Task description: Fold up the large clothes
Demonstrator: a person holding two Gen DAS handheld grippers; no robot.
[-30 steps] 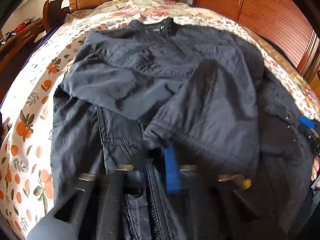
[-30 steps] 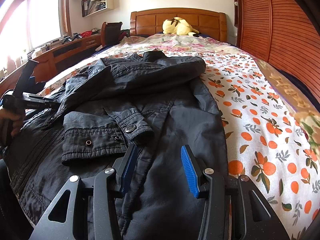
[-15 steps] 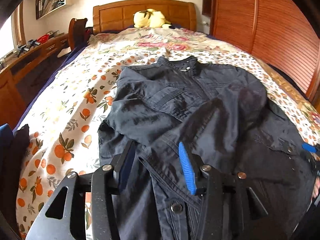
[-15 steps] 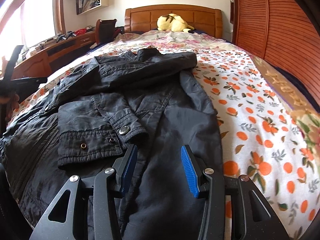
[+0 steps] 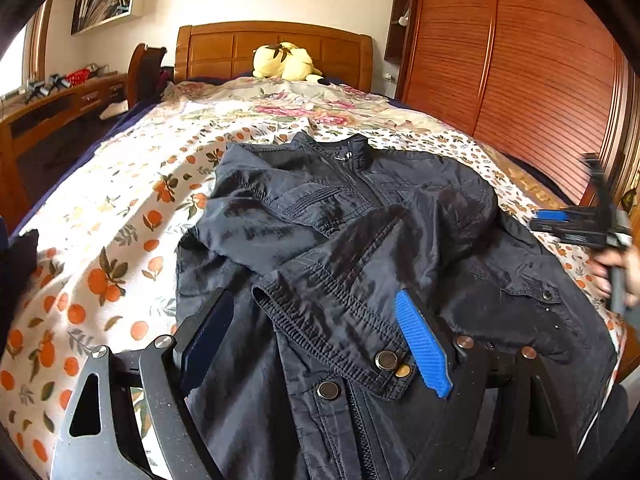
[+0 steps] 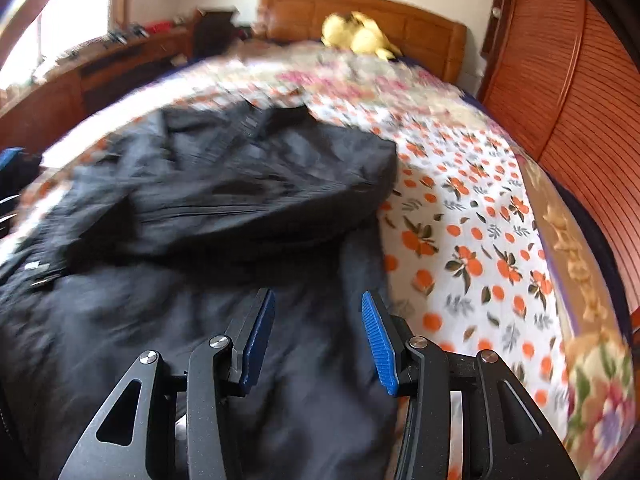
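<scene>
A dark navy jacket lies face up on the bed, collar toward the headboard, both sleeves folded across its front. One sleeve's snap cuff lies between the jaws of my left gripper, which is open above it. My right gripper is open and empty over the jacket's right lower part; its view is blurred. It also shows at the right of the left wrist view, lifted above the jacket's edge.
The bed has an orange-print sheet with a wooden headboard and a yellow plush toy. A slatted wooden wardrobe stands along the right. A desk and chair stand on the left.
My left gripper opened, let go of the sleeve cuff and pulled back. My right gripper lifted and swung, now blurred, staying open.
</scene>
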